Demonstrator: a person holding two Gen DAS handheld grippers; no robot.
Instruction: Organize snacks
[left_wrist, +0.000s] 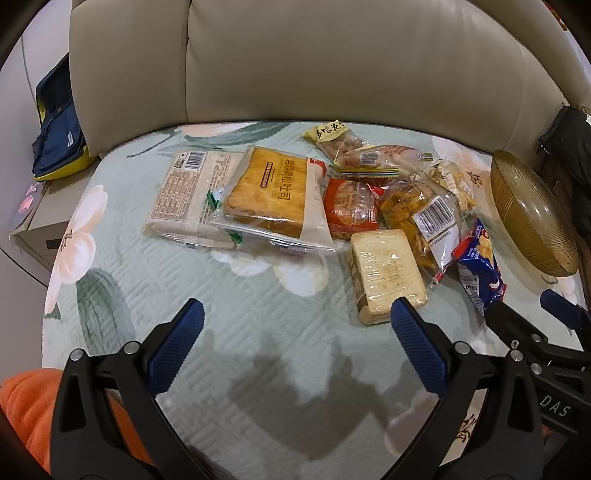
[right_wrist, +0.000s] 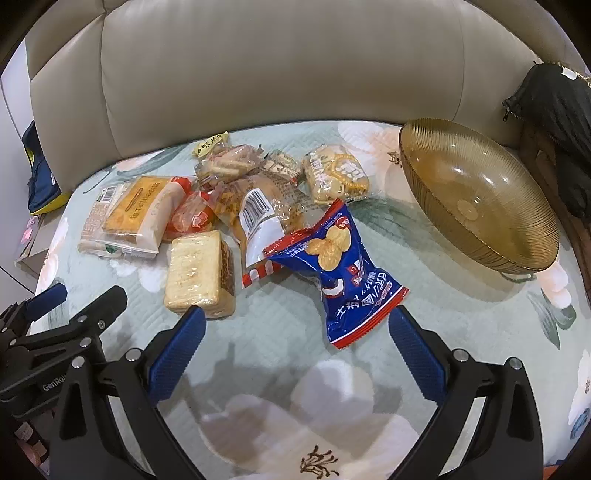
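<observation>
Right wrist view showed the right gripper (right_wrist: 295, 328) spread open and empty before the blue chip bag (right_wrist: 343, 266), likely bound for the amber bowl (right_wrist: 436, 206) at the bed's right edge; left gripper (left_wrist: 297, 321) likewise open.

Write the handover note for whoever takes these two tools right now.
Left tool: open, holding nothing, low over the floral cover, its right pad at the edge of the wrapped cracker block.
Right tool: open, holding nothing, just short of the blue chip bag.
Snacks: all piled loose on the cover, left of the amber glass bowl.
Done: nothing yet; the bowl holds no snacks.
Left: every packet. The chip bag lies nearest the bowl and looks like the easiest first pick.
</observation>
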